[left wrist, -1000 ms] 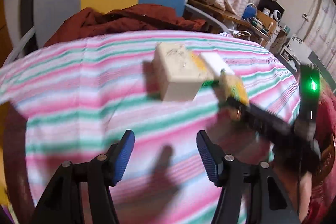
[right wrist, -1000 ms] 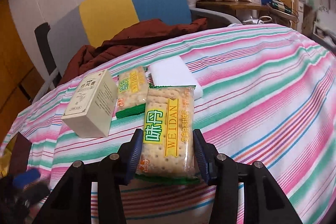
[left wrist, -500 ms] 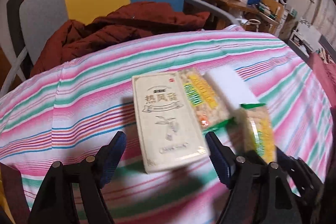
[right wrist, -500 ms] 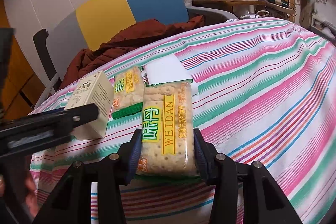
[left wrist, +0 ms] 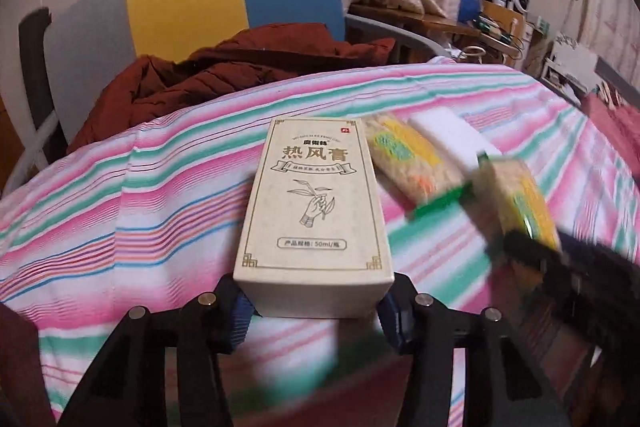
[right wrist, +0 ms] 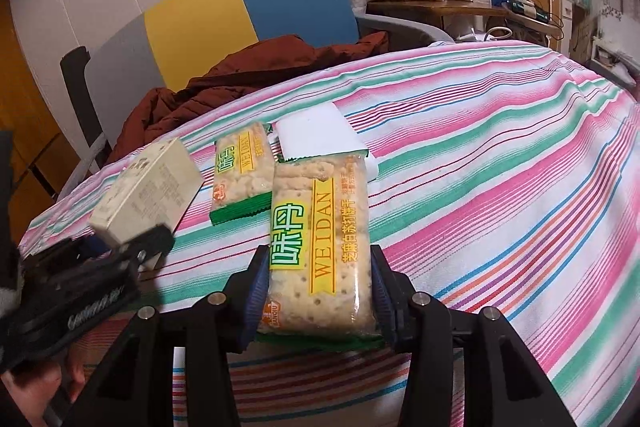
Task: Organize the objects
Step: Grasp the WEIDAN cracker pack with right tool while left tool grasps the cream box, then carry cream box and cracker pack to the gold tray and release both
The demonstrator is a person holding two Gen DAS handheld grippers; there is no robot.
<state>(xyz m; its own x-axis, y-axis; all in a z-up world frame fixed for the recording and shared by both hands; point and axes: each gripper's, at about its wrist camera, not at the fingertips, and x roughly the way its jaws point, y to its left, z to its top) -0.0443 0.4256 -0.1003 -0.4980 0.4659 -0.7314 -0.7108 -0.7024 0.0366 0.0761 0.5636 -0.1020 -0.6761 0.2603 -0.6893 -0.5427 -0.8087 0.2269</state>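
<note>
Two sets of tongs are being worked over the striped table at once. A cream carton is being bracketed at its near end by the left tongs, whose blue pads are being pressed against, or held just beside, its two lower corners; whether the grip is firm cannot be told, since the pads are largely hidden behind the carton. A large cracker packet is being clamped across its width by the right tongs, set narrow on its near half.

Farther back, a smaller cracker packet and a white block are lying side by side, with the carton just to their left and the held packet's far end overlapping the block's near edge.

The step in hand is being judged as the lining-up of these four things. For it to be done well, the carton is best squeezed squarely on its side walls, not its corners, so that it is not twisted out. The packet is being held by a soft wrapper and brittle contents, so light pressure is being called for. Collision between the two tongs is being risked, as they are working close together.
</note>
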